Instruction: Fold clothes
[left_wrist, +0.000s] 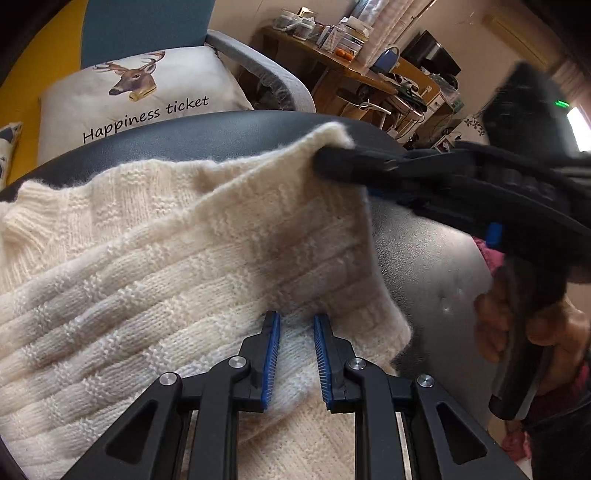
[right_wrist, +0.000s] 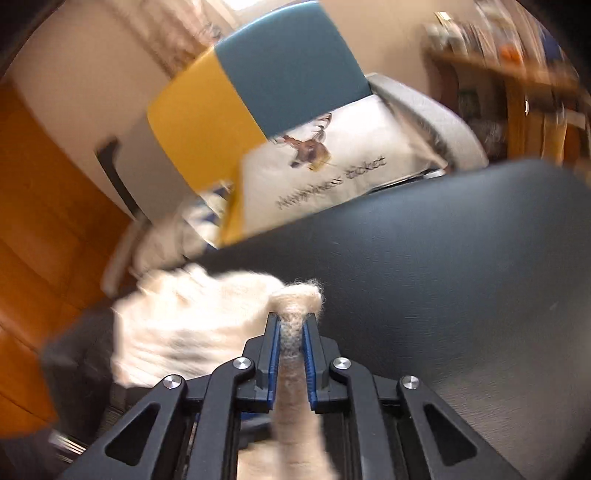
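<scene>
A cream knitted sweater (left_wrist: 155, 280) lies spread on a dark padded surface (left_wrist: 436, 266). My left gripper (left_wrist: 296, 321) hovers over its near edge, jaws open, blue pads just above the knit. My right gripper (left_wrist: 332, 162) comes in from the right and holds the sweater's far corner lifted off the surface. In the right wrist view the right gripper (right_wrist: 292, 319) is shut on a pinched fold of the sweater (right_wrist: 295, 325); the remaining knit (right_wrist: 184, 325) trails blurred to the left.
Behind the dark surface (right_wrist: 443, 277) stands a blue and yellow chair (left_wrist: 147, 22) with a deer-print cushion (left_wrist: 140, 96). A cluttered wooden desk (left_wrist: 354, 62) is at the back right. A person's hand (left_wrist: 517, 317) holds the right gripper's handle. An orange door (right_wrist: 44, 236) is on the left.
</scene>
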